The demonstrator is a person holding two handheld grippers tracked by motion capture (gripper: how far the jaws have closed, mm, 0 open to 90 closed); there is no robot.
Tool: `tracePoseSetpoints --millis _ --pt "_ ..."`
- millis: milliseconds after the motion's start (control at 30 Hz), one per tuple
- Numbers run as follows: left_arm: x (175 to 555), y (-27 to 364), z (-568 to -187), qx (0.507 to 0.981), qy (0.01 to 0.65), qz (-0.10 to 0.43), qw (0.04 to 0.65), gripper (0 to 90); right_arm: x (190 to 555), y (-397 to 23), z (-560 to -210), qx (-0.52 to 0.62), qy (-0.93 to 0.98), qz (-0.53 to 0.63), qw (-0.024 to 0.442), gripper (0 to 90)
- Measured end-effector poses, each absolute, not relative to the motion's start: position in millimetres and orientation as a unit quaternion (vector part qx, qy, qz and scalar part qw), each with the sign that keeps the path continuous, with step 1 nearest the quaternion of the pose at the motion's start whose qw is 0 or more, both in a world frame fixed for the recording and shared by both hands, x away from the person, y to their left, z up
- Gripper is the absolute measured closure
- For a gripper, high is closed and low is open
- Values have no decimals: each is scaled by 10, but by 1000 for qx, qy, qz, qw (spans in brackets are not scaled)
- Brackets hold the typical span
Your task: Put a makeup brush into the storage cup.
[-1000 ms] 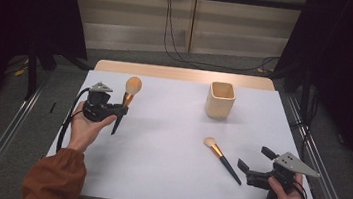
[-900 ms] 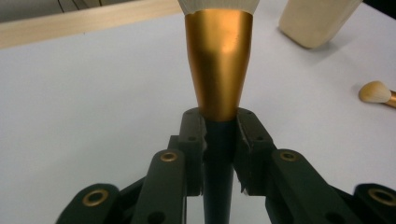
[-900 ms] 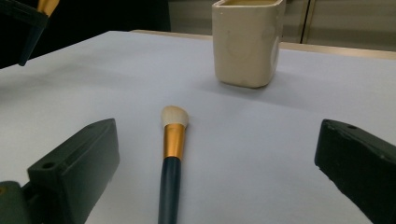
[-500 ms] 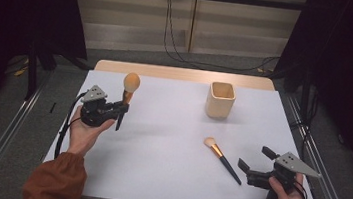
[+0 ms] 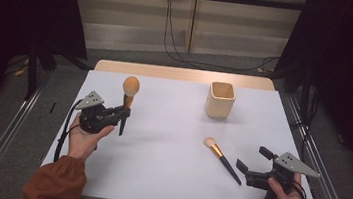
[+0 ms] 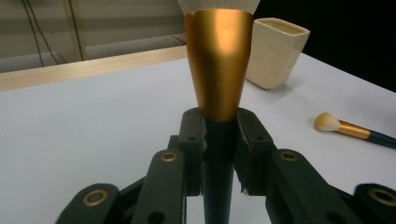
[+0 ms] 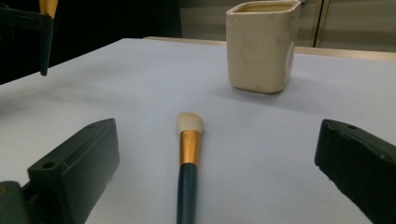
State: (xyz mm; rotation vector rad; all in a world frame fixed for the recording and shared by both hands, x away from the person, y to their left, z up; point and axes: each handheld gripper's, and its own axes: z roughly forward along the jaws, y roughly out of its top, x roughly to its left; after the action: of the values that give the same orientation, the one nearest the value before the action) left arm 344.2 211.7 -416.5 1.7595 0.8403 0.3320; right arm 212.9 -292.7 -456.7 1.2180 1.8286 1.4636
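Large brush (image 5: 129,94): clamped in my left gripper (image 5: 121,114), jaws closed on the dark handle just below the gold ferrule (image 6: 219,60), head up, handle tip hanging free under the jaws. It is off the table, roughly upright.

Cup (image 5: 221,99): ahead of the left jaws and off to their right, well apart, standing upright with its mouth open.

Judged step: carry this brush to the cup and drop it in handle first. To do it well I keep the brush vertical, bring the handle tip over the middle of the mouth, lower until the tip is inside the rim, then release. Grip is high on the handle, so swing is a risk.

Right gripper (image 5: 253,169): jaws wide apart, holding nothing. Small brush (image 5: 223,159) lies flat between and ahead of them, bristles pointing away.
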Motion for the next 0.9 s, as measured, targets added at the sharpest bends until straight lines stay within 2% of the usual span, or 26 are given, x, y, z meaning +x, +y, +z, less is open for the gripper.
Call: tracePoseSetpoints --millis 500,900 --pt "3242 1992 -4160 744 324 136 568 745 2083 -2839 -4489 426 671 553 252 0" --pt "3191 1840 -4193 748 305 130 575 745 2110 -2594 -4388 408 670 572 239 0"
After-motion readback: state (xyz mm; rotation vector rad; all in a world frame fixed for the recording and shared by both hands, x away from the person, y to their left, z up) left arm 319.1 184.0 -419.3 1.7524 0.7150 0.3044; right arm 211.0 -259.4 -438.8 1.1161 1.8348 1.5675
